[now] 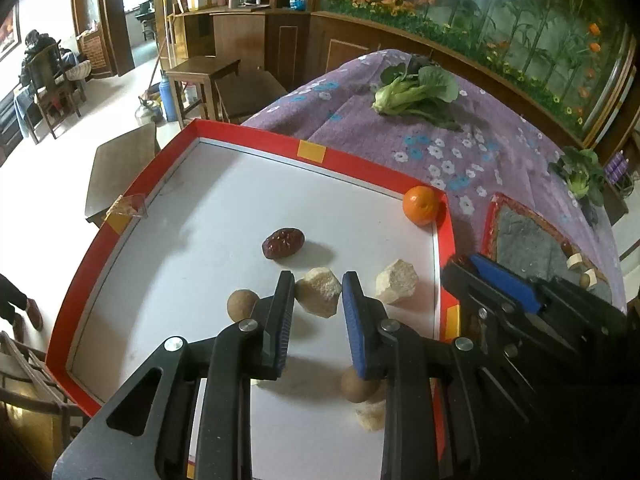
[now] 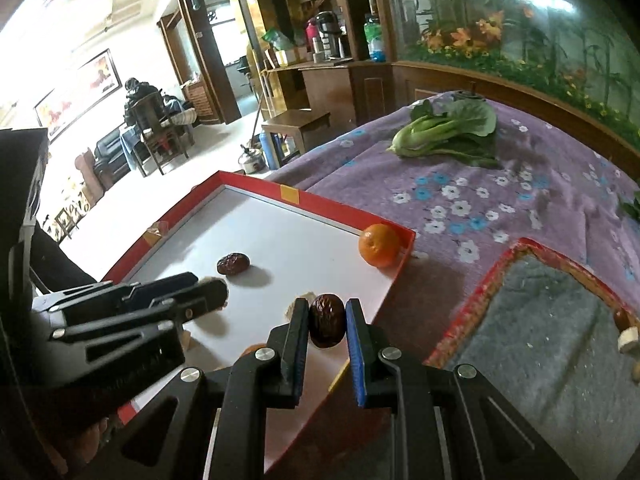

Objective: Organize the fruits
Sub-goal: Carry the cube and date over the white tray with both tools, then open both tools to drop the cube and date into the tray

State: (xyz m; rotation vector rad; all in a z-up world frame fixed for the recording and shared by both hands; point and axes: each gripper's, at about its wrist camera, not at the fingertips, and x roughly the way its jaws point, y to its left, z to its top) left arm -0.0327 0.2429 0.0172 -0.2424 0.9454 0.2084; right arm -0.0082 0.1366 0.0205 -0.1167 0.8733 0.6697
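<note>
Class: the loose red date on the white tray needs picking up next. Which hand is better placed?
Neither is free: left gripper clamps a pale chunk, right gripper a dark date. Left sits nearer the loose date.

tray (image 1: 248, 138) far half clear, orange (image 1: 419, 205) in corner

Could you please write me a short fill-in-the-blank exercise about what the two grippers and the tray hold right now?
1. The left gripper is shut on a pale ____ chunk.
2. The right gripper is shut on a dark, wrinkled ____.
3. The orange sits in a ____ of the red-rimmed tray.
4. Leafy ____ lie on the purple cloth.

Missing words: beige; date; corner; greens
</note>
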